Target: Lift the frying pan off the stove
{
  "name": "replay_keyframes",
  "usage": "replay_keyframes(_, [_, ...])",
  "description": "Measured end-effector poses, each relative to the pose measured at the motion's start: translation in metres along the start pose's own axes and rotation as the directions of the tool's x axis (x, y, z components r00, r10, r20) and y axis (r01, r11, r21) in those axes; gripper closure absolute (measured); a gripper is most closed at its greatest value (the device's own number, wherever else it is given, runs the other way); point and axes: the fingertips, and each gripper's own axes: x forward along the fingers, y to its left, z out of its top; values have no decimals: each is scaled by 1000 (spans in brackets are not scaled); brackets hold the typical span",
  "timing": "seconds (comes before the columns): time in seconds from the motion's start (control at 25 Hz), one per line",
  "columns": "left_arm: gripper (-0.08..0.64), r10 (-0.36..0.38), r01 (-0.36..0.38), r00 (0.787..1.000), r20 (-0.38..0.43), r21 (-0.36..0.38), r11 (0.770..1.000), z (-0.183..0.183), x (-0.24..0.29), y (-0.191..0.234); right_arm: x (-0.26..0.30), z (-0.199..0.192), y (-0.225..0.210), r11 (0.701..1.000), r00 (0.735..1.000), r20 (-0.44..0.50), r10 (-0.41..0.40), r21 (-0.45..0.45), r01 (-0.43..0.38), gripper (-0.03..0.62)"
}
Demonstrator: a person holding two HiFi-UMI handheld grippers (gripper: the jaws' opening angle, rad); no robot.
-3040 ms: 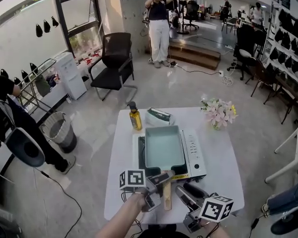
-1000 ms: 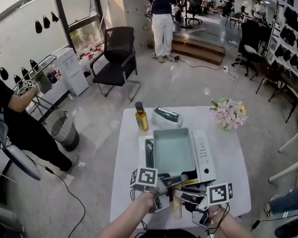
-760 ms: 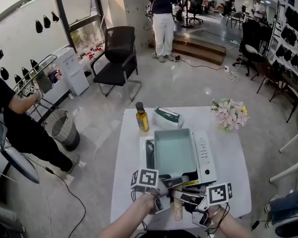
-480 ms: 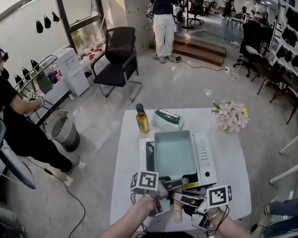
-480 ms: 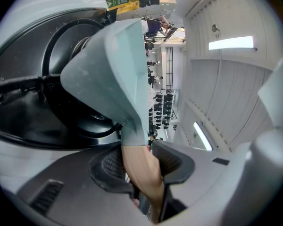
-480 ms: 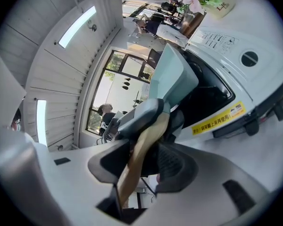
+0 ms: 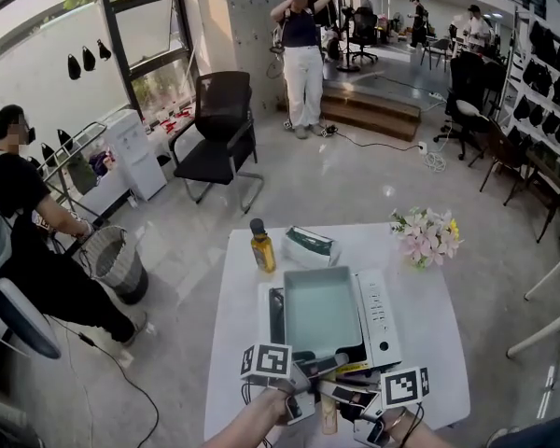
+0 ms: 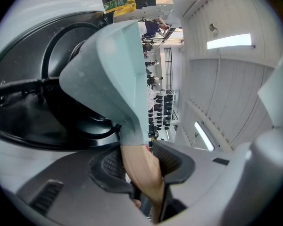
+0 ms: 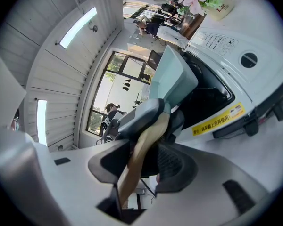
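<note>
A pale teal rectangular frying pan point(image 7: 322, 311) sits over the white table stove point(image 7: 380, 317), its wooden handle point(image 7: 329, 416) pointing toward me. My left gripper point(image 7: 325, 370) comes in from the left and is shut on the handle point(image 8: 142, 173) close behind the pan point(image 8: 111, 65). My right gripper point(image 7: 338, 398) reaches in from the right, a little nearer to me. In the right gripper view the handle point(image 9: 140, 152) runs between that gripper's point(image 9: 148, 161) jaws, which are closing; a dark gap still shows at one pad. Both gripper views show the black burner well point(image 8: 61, 74).
On the white table point(image 7: 238, 315) behind the stove stand a yellow oil bottle point(image 7: 260, 245), a white and green packet point(image 7: 310, 246) and a bunch of pink flowers point(image 7: 425, 235). A black chair point(image 7: 219, 129), a bin point(image 7: 109, 261) and people stand beyond.
The right gripper has come in from the right front to the handle, just behind the left one. The left gripper stays on the handle. The head camera has shifted slightly.
</note>
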Motion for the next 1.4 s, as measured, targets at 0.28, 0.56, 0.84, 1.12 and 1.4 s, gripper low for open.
replay_keyframes(0.28, [413,16,-17,1000,18,56,998,0,-4,-6,0,-1,6,1000,1000,3,15,-25,-15,423])
replay_keyframes(0.56, [413,13,-18,999,38,129,991,2,-7,-22,-3,3,19,996,1000,5,22,-88,-21,423])
replay_keyframes(0.84, [413,3,-16,998,65,200,980,3,-9,-45,-8,9,37,989,999,21,30,-145,-27,425])
replay_keyframes(1.12, [413,-31,7,995,89,255,967,3,-11,-73,-18,15,58,980,999,35,37,-196,-30,426])
replay_keyframes(1.4, [413,-48,12,993,111,304,953,-1,-14,-93,-25,16,74,969,998,49,49,-243,-36,428])
